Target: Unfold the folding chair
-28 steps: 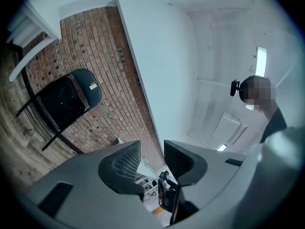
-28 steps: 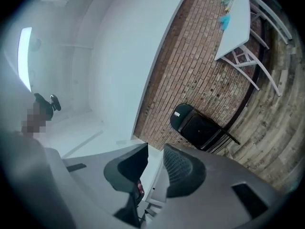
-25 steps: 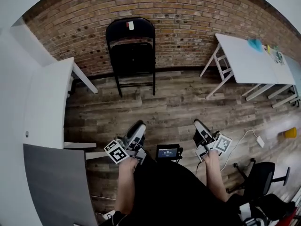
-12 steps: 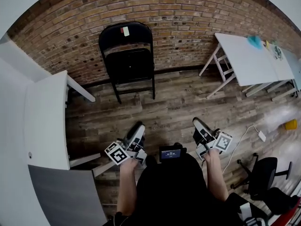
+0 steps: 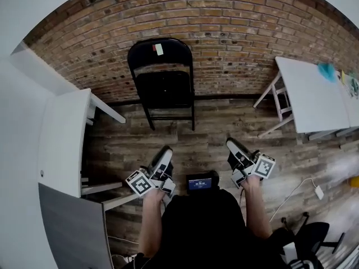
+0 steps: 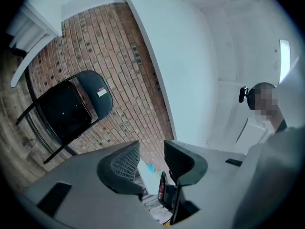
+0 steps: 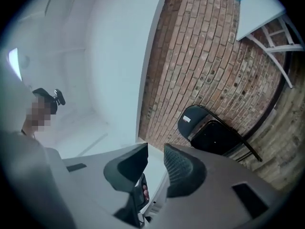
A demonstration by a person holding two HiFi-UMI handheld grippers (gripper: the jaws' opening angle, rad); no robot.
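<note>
- Brick is being shown across the whole far wall (image 5: 224, 21), and worn wooden planks are making up the floor (image 5: 213, 128) below it.
- At the floor's left edge a white table (image 5: 61, 133) is being seen, with a grey panel (image 5: 73, 228) nearer the lower left corner.
- The left gripper (image 5: 165, 151) is being held in the person's left hand (image 5: 151, 198) over the near part of the floor, with its marker cube (image 5: 139, 182) turned upward. Its jaws are being kept apart, and only the background is being seen between the two pads.
- The folding chair (image 5: 162, 83), black, is being stood at the far edge of the floor, folded flat and leaned against the brick wall. A small pale label (image 5: 158, 49) is being shown at the top of its backrest. It is being kept well apart from both grippers, ahead of them and slightly nearer the left one's side.
- A small lit screen (image 5: 200, 182) is being carried at the person's front, between the two grippers.
- The right gripper (image 5: 233, 145) is being held in the right hand (image 5: 251, 186) at about the same level as the left. Its jaws are being kept a narrow gap apart, and nothing is being held between them.
- At the floor's right edge a second white table (image 5: 314, 94) is being seen on slanted legs, with a teal thing (image 5: 327, 70) lying near its far edge.
- Near the lower right corner of the floor, a white plug (image 5: 318, 192) on a pale cable and a black office chair (image 5: 311, 234) are being seen.
</note>
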